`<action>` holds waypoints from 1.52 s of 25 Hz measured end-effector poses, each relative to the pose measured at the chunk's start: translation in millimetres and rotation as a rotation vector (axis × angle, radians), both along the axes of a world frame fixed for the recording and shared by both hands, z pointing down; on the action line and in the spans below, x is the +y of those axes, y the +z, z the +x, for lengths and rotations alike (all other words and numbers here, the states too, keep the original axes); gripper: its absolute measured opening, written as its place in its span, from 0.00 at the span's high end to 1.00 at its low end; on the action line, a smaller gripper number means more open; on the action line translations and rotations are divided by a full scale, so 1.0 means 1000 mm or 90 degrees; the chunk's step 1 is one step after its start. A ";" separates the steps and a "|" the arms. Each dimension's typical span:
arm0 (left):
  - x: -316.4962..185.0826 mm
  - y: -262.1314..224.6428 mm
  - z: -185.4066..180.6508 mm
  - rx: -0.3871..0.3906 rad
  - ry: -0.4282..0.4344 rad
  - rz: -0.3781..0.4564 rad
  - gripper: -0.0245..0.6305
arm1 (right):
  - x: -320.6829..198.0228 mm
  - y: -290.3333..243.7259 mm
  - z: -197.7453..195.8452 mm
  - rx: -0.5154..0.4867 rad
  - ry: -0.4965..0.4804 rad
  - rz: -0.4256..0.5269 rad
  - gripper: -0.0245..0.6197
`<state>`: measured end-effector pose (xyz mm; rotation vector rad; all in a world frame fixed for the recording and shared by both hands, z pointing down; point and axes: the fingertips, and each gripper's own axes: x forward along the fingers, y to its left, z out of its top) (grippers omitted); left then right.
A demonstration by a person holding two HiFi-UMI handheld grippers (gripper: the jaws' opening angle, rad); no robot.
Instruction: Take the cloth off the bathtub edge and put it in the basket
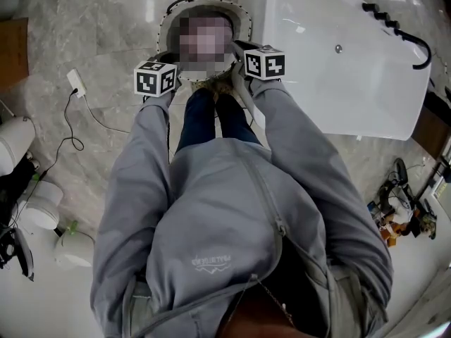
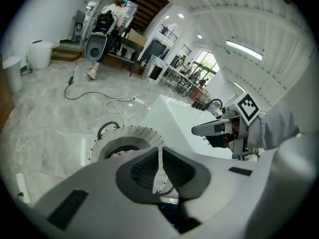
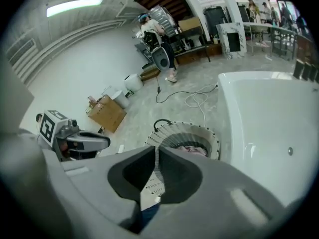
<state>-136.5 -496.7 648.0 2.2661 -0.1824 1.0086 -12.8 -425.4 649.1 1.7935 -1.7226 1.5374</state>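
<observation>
Cloth apparently in the basket, two grippers clenched empty.
Head view: one basket [image 1: 244, 18] at top centre, one bathtub [image 1: 338, 83] at upper right with a bare edge. Left gripper view: left gripper [image 2: 159, 171] above the basket, jaws pressed together on nothing; one pinkish cloth [image 2: 121, 153] seemingly lying inside. Right gripper view: right gripper [image 3: 155, 166], jaws likewise clamped on nothing, over the same cloth. Best to lift both grippers straight up, clear of the rim, then check that no corner hangs over.

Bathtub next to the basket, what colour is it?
The bathtub is plain shiny white all over. The head view shows it best.
</observation>
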 end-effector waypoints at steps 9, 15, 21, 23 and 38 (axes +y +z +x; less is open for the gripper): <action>0.004 -0.085 0.020 0.092 -0.005 0.108 0.96 | -0.004 -0.086 0.001 0.059 0.017 0.113 0.95; 0.010 -0.171 0.031 0.169 -0.053 0.213 0.96 | 0.006 -0.172 0.007 0.135 0.064 0.218 0.95; 0.011 -0.274 0.032 0.250 -0.098 0.339 0.96 | 0.014 -0.266 0.003 0.249 0.052 0.318 0.95; 0.013 -0.308 0.029 0.280 -0.111 0.380 0.96 | 0.018 -0.300 0.001 0.285 0.055 0.357 0.95; 0.070 -0.422 0.025 0.381 -0.145 0.502 0.96 | 0.072 -0.424 -0.002 0.462 0.094 0.500 0.95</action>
